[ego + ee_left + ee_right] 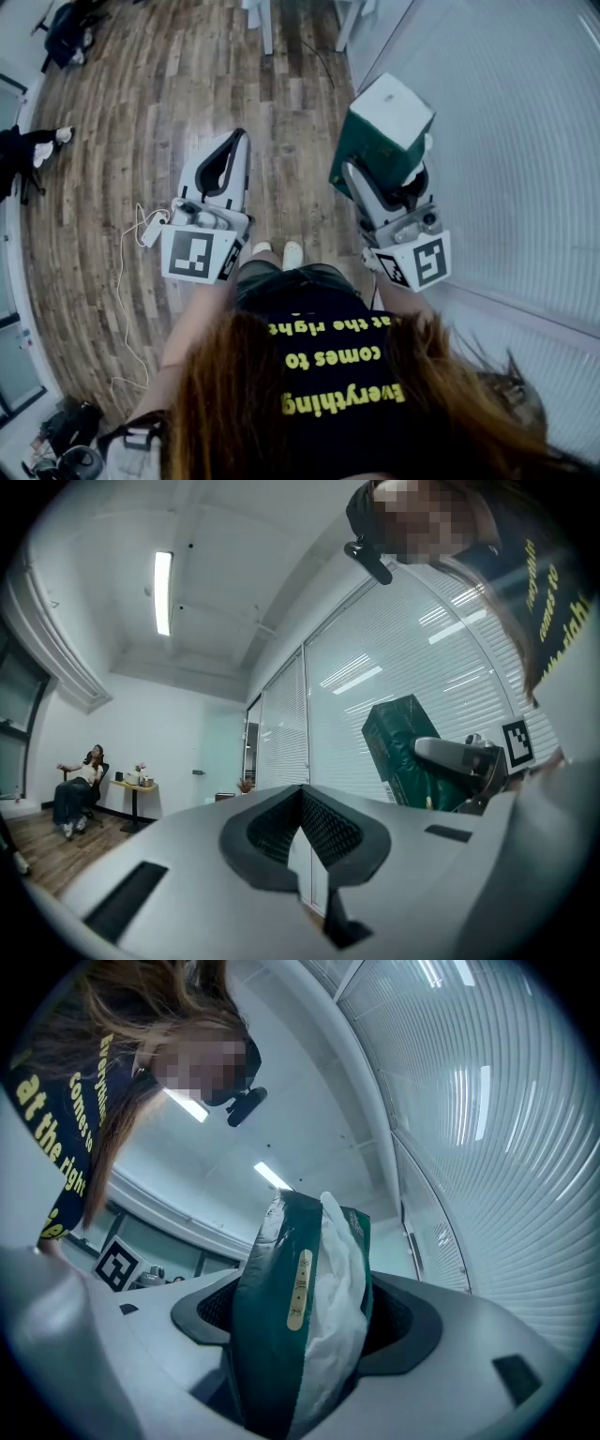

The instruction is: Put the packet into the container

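The packet [382,131] is a dark green pack with a white end. It is held up in the air at the right, with my right gripper [384,174] shut on its lower part. In the right gripper view the green packet [272,1335] with white plastic showing on one side fills the gap between the jaws of the right gripper [300,1309]. My left gripper [236,141] hangs over the floor to the left, its pads [281,822] meeting with nothing between them. From the left gripper view the packet [403,752] shows at the right. No container is in view.
I stand on a wooden floor [141,112] next to a glass wall with blinds [506,141]. White furniture legs [267,23] stand ahead. A white cable [131,244] lies at the left. A seated person [80,789] and a small table [131,787] are far off.
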Motion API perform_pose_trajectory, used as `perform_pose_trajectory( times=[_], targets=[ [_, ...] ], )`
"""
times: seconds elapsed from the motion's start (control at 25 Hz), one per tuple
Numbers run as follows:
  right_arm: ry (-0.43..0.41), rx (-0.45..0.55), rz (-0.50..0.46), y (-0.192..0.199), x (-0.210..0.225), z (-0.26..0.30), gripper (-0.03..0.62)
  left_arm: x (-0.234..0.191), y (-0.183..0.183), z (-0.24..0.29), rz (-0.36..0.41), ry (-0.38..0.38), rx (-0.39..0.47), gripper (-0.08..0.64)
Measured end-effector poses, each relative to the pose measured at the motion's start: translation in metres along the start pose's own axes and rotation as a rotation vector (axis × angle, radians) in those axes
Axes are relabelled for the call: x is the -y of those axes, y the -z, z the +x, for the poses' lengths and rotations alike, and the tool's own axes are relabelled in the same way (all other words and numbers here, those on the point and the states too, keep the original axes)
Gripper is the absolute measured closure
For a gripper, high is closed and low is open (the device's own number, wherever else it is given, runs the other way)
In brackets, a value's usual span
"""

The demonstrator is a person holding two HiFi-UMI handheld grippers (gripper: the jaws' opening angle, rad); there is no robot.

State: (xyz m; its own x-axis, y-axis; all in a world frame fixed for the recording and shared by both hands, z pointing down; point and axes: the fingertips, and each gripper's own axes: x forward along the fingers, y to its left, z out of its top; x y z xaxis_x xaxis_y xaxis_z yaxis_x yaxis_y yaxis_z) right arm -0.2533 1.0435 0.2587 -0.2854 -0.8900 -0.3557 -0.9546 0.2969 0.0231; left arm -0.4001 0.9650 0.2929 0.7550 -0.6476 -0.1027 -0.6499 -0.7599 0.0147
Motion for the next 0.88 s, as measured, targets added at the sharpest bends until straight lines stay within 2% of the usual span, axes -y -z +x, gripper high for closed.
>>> perform_pose_trajectory(
  times=[0.44,0.88],
  targets=[
    [-0.003,-0.018,0.034,0.015,0.003,0.014,0.23,-0.021,0.003,0.0,0.002,-0.032,-0.013,0.561],
    [0.014,-0.004,0.025,0.028,0.011,0.02,0.23,-0.039,0.008,0.013,0.021,-0.042,0.014,0.561]
  ],
)
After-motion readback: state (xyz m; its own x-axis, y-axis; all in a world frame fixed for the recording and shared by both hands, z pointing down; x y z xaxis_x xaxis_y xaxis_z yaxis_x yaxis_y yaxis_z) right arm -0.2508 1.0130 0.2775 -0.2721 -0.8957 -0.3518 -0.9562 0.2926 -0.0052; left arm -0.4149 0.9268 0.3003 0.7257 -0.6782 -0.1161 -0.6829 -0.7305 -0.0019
